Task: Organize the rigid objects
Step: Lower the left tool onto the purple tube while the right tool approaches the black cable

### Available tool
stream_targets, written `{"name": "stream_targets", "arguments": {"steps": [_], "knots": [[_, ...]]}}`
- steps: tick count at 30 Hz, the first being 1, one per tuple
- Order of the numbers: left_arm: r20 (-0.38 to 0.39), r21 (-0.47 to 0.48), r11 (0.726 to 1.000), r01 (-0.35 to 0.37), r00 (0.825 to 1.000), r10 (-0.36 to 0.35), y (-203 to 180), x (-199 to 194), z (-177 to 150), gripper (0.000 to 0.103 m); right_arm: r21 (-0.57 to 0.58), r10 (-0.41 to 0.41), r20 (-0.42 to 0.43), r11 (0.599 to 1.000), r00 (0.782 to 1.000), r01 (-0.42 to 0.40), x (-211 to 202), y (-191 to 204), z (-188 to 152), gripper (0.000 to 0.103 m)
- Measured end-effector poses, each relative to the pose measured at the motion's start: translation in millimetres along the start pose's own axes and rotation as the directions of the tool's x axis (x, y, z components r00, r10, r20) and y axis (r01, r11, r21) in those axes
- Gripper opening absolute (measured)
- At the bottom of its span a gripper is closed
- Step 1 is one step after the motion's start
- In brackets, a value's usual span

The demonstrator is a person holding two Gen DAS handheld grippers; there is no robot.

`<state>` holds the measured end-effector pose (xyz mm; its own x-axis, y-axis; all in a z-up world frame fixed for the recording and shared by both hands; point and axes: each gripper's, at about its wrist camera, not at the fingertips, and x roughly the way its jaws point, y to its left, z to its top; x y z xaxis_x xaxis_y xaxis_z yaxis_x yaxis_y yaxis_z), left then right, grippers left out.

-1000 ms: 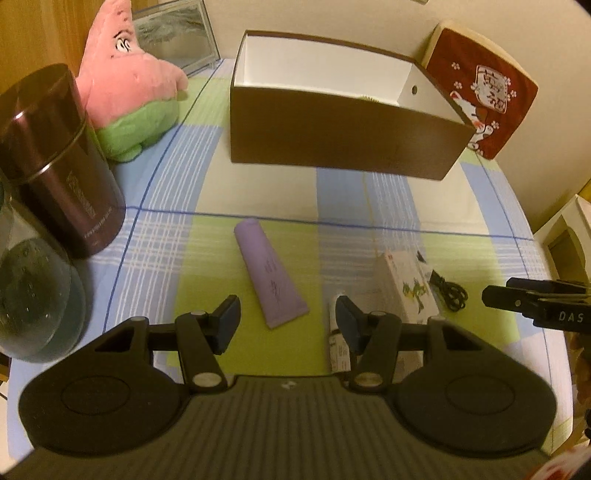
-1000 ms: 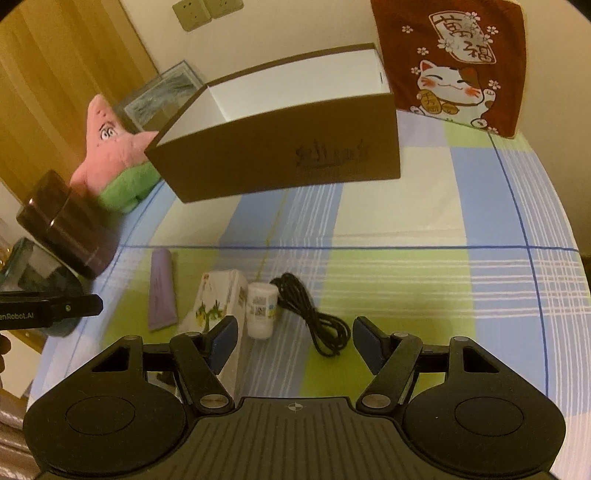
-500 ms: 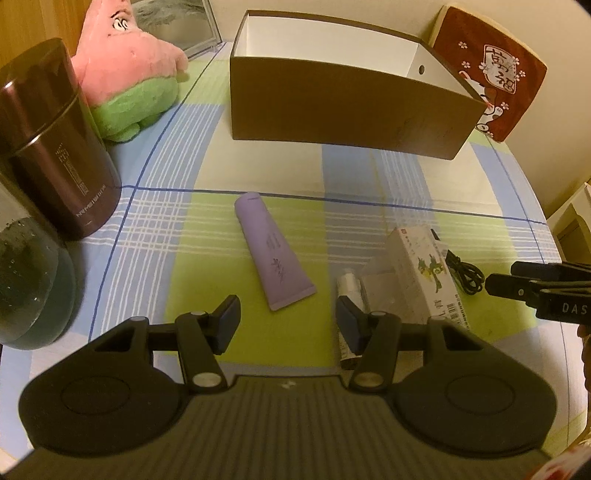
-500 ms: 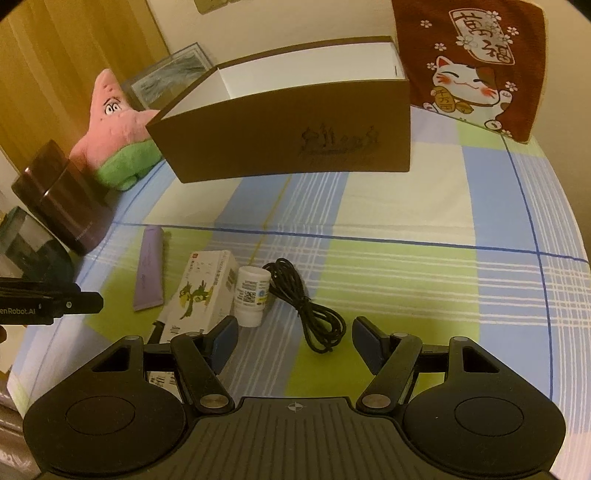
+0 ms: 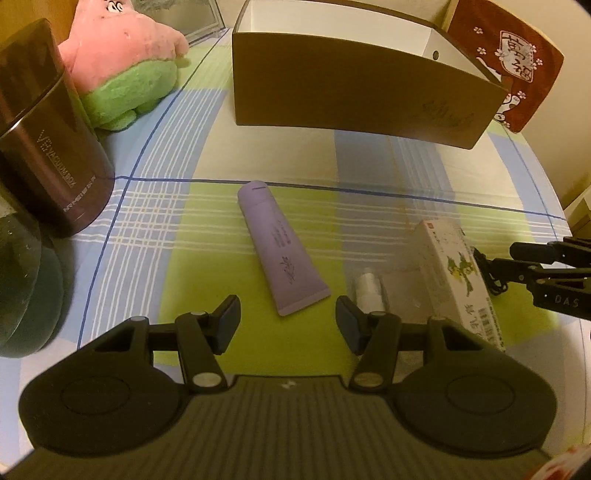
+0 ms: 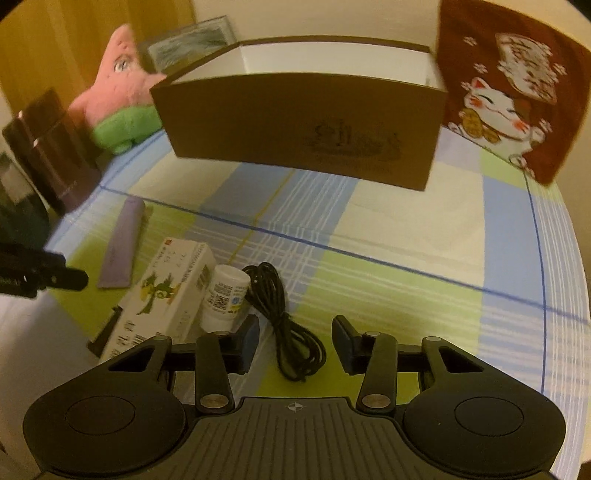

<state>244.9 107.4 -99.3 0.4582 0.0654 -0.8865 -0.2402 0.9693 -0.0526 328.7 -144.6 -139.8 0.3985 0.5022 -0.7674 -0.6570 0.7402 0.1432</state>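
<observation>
Black cable (image 6: 286,325) between narrowing right-gripper (image 6: 295,341) jaws, open checked cloth (image 6: 424,295) beyond.

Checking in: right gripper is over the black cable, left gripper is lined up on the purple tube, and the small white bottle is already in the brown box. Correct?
Not quite. The small white bottle is not in the brown box; the right wrist view shows it lying on the tablecloth between the white carton and black cable. The right gripper, jaws just closing, and the left gripper by the purple tube are as stated.

wall (image 6: 332,14): cream | wood panel (image 6: 55,48): left | light: dim, warm
</observation>
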Motion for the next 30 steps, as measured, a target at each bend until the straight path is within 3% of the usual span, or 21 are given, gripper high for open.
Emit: {"name": "stream_targets", "arguments": {"steps": [8, 14, 18, 28, 30], "knots": [[-0.002, 0.011, 1.000, -0.011, 1.000, 0.011, -0.5, 16.3, 6.5, 0.054, -0.005, 0.011, -0.032, 1.000, 0.999, -0.012, 24.1, -0.9, 2.3, 0.043], [-0.010, 0.021, 1.000, -0.021, 1.000, 0.021, -0.5, 29.3, 14.7, 0.054, 0.029, -0.007, -0.034, 1.000, 0.999, 0.008, 28.7, -7.0, 2.7, 0.020], [-0.011, 0.030, 0.999, -0.029, 1.000, 0.029, -2.1, 38.7, 20.3, 0.054, 0.104, -0.014, -0.032, 0.994, 0.999, 0.018, 26.9, -17.6, 3.9, 0.020], [0.008, 0.073, 0.996, -0.044, 0.999, 0.043, -4.8, 61.7, 28.6, 0.053, 0.160, -0.029, -0.020, 0.987, 0.999, 0.032, 21.6, -27.9, 1.6, 0.020], [0.031, 0.112, 0.993, -0.035, 0.999, 0.032, -5.1, 62.4, 28.4, 0.043, 0.159, -0.030, -0.019, 0.987, 0.999, 0.033, 21.7, -27.8, 1.1, 0.020]]}}
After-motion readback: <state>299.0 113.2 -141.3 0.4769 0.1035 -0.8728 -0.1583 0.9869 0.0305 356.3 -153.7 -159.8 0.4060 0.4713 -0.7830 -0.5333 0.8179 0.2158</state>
